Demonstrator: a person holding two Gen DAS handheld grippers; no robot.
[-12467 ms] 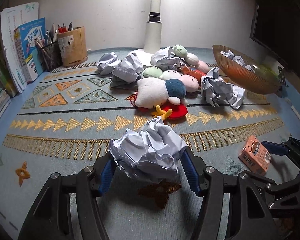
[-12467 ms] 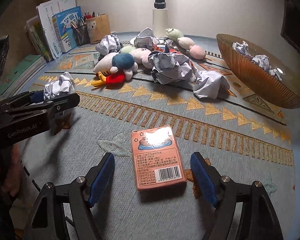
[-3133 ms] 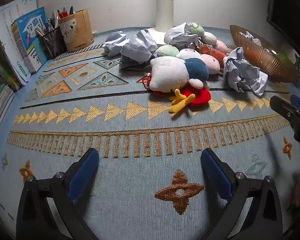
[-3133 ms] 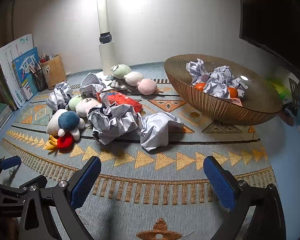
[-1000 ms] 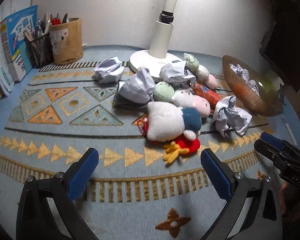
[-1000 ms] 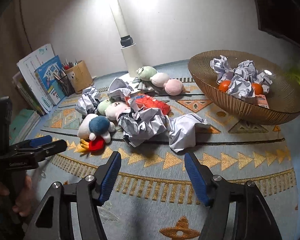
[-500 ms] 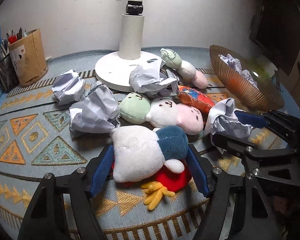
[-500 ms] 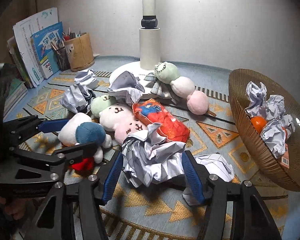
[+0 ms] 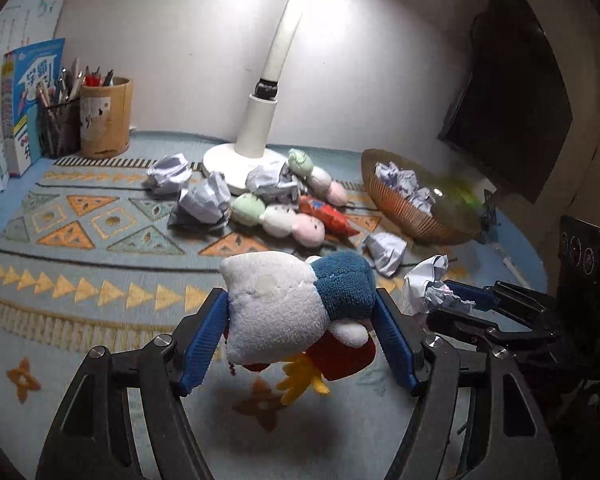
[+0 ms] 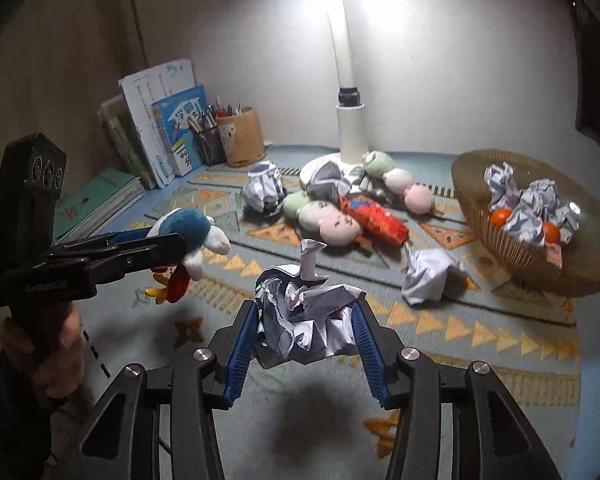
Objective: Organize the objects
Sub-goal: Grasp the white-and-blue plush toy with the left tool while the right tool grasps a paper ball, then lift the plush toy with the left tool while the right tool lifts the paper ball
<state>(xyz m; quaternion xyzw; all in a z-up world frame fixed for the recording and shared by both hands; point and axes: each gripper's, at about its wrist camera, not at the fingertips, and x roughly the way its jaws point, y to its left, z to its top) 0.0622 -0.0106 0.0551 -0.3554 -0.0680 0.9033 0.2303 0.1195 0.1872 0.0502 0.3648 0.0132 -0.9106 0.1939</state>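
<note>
Plush duck [image 9: 296, 312]: white body, dark blue head, red base, yellow feet. Crumpled paper ball [image 10: 306, 326]: white, grey creases. Rug [image 9: 84, 240]: pale blue, orange and gold triangles, gold fringe stripes. Basket [image 10: 512, 248]: brown ribbed weave. Gripper pads [image 9: 202, 338]: blue, ridged, on black frames.

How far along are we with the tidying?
Done: several paper balls and oranges sit in the basket. In hand: left gripper holds the plush duck, right gripper a paper ball. Left: more paper balls, plush toys and a red packet on the mat.
</note>
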